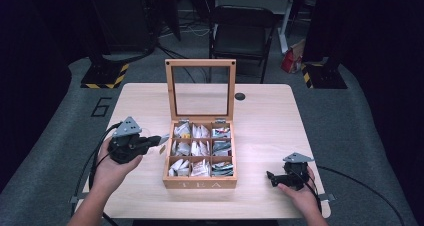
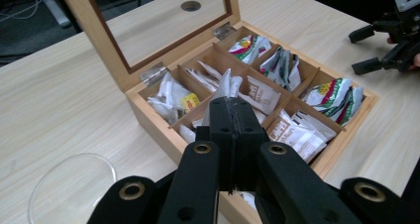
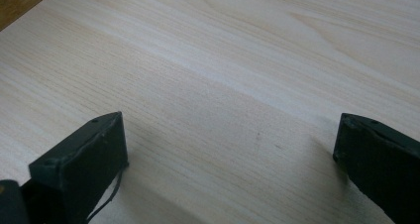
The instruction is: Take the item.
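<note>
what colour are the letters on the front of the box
White letters spelling TEA, on the light wooden box, clearest in the high view.

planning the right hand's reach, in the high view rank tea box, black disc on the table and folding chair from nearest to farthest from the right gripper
From the right gripper:
1. Tea box, just to its left at table centre.
2. Black disc, on the table's far edge.
3. Folding chair, on the floor beyond the table.
</note>
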`<action>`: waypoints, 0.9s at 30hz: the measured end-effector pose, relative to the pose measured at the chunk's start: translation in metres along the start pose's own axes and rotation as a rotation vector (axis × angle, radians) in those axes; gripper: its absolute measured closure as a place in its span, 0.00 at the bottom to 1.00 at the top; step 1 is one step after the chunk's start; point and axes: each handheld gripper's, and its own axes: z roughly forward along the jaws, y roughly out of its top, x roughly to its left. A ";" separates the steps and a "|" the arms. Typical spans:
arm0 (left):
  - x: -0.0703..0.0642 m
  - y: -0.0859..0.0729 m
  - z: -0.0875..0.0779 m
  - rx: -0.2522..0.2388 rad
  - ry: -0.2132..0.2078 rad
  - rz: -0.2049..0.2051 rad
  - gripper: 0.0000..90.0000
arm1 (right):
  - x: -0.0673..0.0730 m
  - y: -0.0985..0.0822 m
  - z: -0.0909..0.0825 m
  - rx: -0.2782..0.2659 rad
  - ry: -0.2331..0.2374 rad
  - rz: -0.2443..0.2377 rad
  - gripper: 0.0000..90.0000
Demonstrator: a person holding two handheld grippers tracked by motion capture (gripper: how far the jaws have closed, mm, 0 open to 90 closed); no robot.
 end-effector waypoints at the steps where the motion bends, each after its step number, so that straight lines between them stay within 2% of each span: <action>1: 0.002 0.000 0.000 -0.002 0.004 -0.002 1.00 | 0.000 0.000 0.000 0.000 0.000 0.000 0.00; 8: 0.011 0.000 -0.003 0.001 0.027 -0.017 1.00 | 0.000 0.000 0.000 0.000 -0.001 -0.002 0.00; 15: 0.028 -0.001 -0.010 -0.014 0.066 -0.050 1.00 | 0.000 0.000 0.000 0.000 0.000 0.000 0.00; 20: 0.038 0.000 -0.010 -0.005 0.088 -0.065 1.00 | 0.000 0.000 0.000 0.000 0.000 -0.001 0.00; 21: 0.041 0.000 -0.011 0.007 0.084 -0.067 1.00 | 0.000 0.000 0.000 0.000 0.000 0.000 0.00; 27: 0.050 0.000 -0.011 0.002 0.103 -0.094 1.00 | 0.000 0.000 0.000 0.000 0.000 0.000 0.00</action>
